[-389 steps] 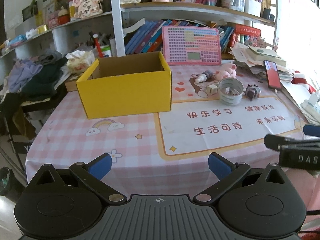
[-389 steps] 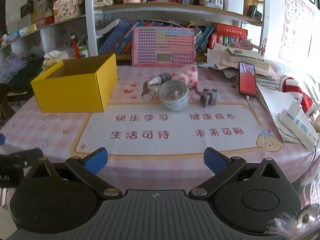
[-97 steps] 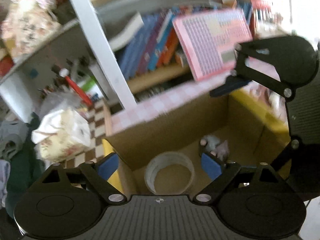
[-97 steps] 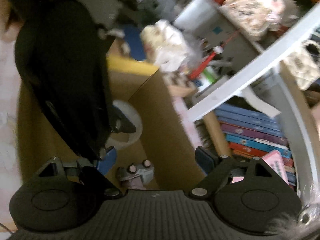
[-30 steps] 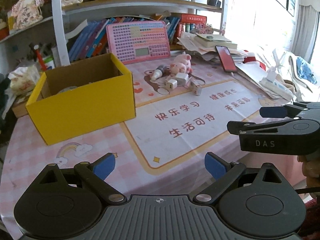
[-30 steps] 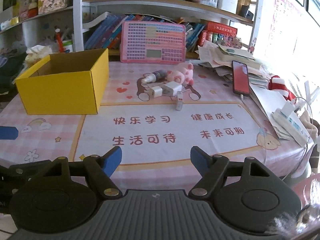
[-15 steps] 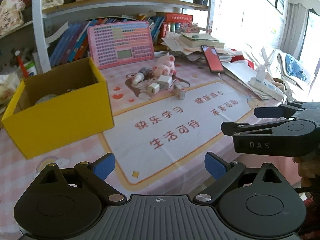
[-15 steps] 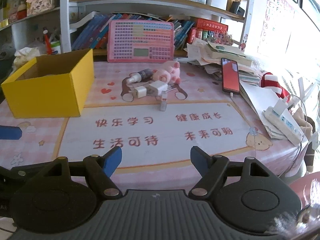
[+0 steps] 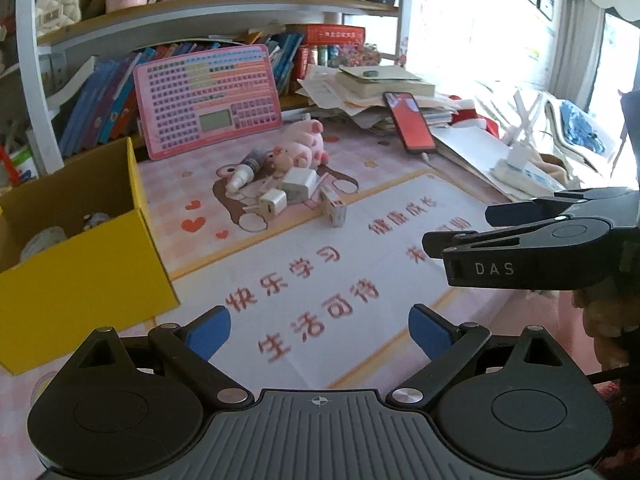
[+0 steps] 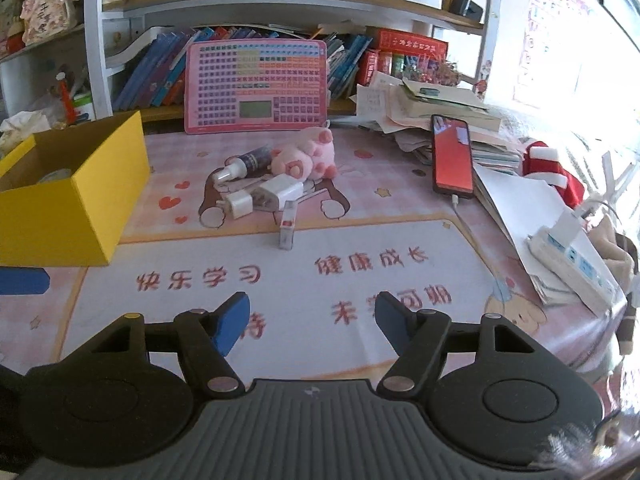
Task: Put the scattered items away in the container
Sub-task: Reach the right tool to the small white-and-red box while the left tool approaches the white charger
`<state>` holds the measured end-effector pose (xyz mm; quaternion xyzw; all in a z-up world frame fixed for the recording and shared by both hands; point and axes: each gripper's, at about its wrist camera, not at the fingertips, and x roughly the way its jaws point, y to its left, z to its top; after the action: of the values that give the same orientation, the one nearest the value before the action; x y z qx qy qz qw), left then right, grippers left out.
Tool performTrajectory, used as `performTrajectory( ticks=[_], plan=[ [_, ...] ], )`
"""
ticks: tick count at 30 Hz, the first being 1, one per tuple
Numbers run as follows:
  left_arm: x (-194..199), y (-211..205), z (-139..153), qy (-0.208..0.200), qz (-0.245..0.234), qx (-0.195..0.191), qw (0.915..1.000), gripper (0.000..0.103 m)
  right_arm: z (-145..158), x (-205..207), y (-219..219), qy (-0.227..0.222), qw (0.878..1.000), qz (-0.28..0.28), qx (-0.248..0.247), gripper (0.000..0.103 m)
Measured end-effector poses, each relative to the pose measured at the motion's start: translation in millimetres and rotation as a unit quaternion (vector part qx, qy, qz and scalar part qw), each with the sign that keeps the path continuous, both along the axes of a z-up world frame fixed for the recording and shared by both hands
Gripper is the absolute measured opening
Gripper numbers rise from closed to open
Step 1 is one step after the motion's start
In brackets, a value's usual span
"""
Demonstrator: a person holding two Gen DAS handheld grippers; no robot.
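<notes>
A yellow cardboard box (image 9: 80, 276) (image 10: 92, 200) stands at the left of the table, with a tape roll (image 9: 40, 240) and a small toy inside. Beyond the mat's middle lie a spray bottle (image 10: 244, 164), a pink plush pig (image 10: 308, 156), two white chargers (image 10: 264, 196) and a small upright white tube (image 10: 287, 230). My left gripper (image 9: 320, 330) is open and empty, well short of these items. My right gripper (image 10: 312, 322) is empty too; its jaws are closing with nothing between them. It also shows from the side in the left wrist view, right gripper (image 9: 500, 228).
A pink toy keyboard (image 10: 256, 84) leans on the bookshelf behind. A red phone (image 10: 452, 156) lies on a stack of papers at the right, with a white power strip (image 10: 572, 264) nearer the table's edge. A printed mat (image 10: 280, 280) covers the table's front.
Both grippers have shifted to the right along the table's front, so the box slid left in both views. The right gripper's jaws stand narrower than before.
</notes>
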<state>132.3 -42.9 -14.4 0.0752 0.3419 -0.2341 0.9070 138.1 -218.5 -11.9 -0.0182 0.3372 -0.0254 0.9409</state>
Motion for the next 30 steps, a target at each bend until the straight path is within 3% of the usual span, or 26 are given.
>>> performTrajectory(
  ticks=[5,19,30],
  plan=[
    [30.8,-12.8,-3.5,0.005,0.019,0.001,0.9998,0.089,-2.4,37.6,-7.7,0.010,0.999,0.035,-0.004,0.064],
    [89.2,-39.4,-12.6,0.012,0.105,0.044,0.9935,0.089,-20.0,137.2,-23.4,0.048,0.990,0.131,0.022,0.054],
    [123.2,-55.2,-19.8,0.019,0.136,0.082,0.9871,0.072,-49.8,193.8,-24.9,0.092,0.981,0.163,0.049,0.042]
  ],
)
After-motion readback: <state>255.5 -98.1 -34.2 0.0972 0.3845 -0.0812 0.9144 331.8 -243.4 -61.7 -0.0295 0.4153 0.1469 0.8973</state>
